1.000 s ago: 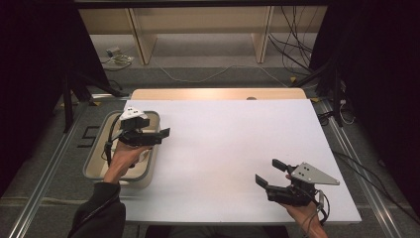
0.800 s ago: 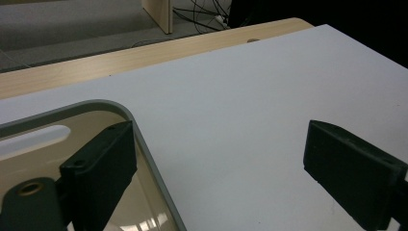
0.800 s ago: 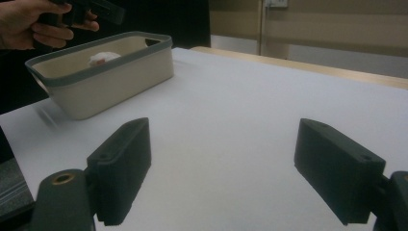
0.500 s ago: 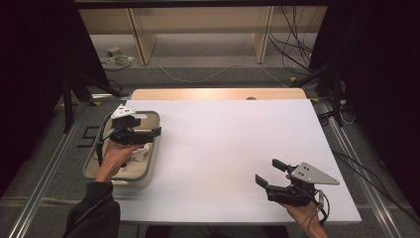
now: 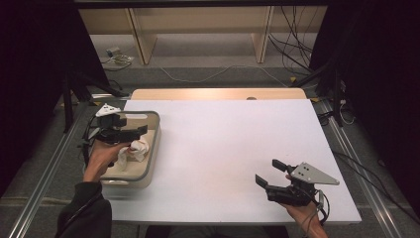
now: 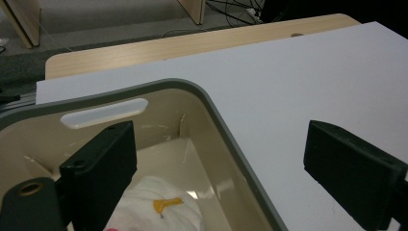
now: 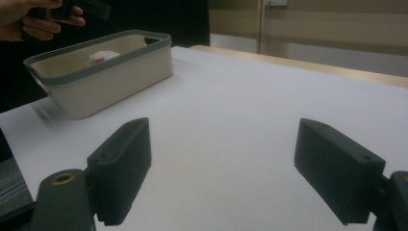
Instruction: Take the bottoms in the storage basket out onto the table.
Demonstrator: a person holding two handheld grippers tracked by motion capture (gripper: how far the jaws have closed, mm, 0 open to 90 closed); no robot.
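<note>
Beige bin (image 5: 148,163) holding white cloth (image 5: 136,148), left gripper (image 5: 141,130) above

Both grippers are black with blocky rectangular jaws; the right gripper (image 5: 271,174) carries a grey three-cornered plate with small holes. The left forearm wears a dark sleeve (image 5: 85,214) beside the basket (image 5: 153,144).

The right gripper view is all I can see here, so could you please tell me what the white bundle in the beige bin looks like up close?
Observer: It's a crumpled white cloth with a yellow mark, lying on the floor of the bin.
Operator: Thank you. Is the left gripper open?
Observer: Yes, the left gripper is open, one jaw over the bin, the other over the table.
Operator: And where does my gripper sit?
Observer: The right gripper is near the table's front right corner.
</note>
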